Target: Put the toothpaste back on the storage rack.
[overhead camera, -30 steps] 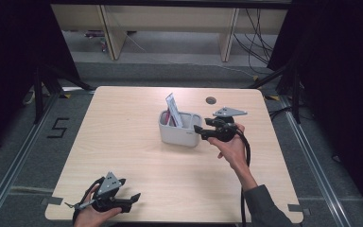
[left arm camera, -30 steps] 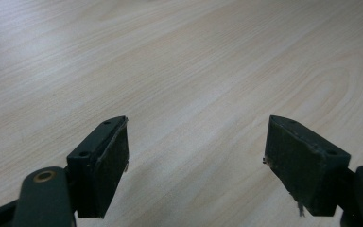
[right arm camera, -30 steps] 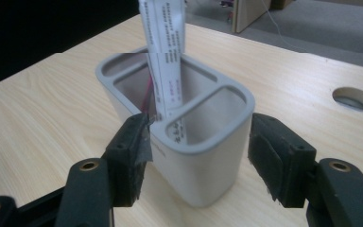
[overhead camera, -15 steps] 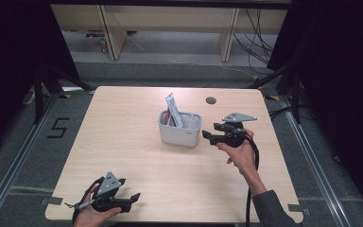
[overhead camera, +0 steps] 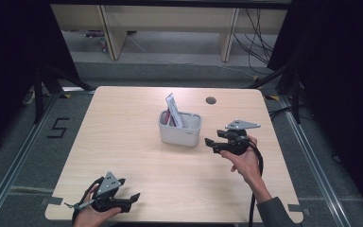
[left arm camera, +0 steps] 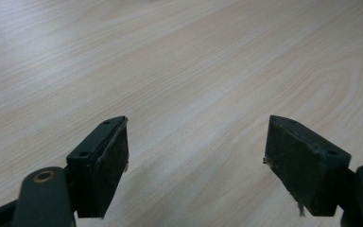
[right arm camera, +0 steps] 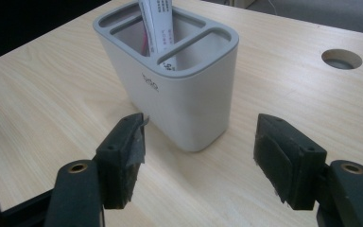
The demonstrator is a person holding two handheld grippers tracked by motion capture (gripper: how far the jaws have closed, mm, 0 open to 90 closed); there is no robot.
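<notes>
L gripper (overhead camera: 134, 198) idle at near table (overhead camera: 123, 137) edge, jaws wide, nothing in them. R gripper (overhead camera: 209, 144) just beside grey divided holder (overhead camera: 180, 130) at table centre; jaws just been opening, empty. Looks like packet (overhead camera: 174, 109) drop-off done; next likely backing away clear. Packet's lower part hidden inside holder, print unreadable.

The holder (right arm camera: 179, 90) is a pale grey-white, with small grey lettering on its side, and the packet (right arm camera: 158, 23) standing in it is white with red and dark print. The table (overhead camera: 137, 142) is light wood with a fine streaked grain. Both the right gripper (right arm camera: 198, 146) and the left gripper (left arm camera: 196, 156) are black with brass-coloured rivets.
</notes>
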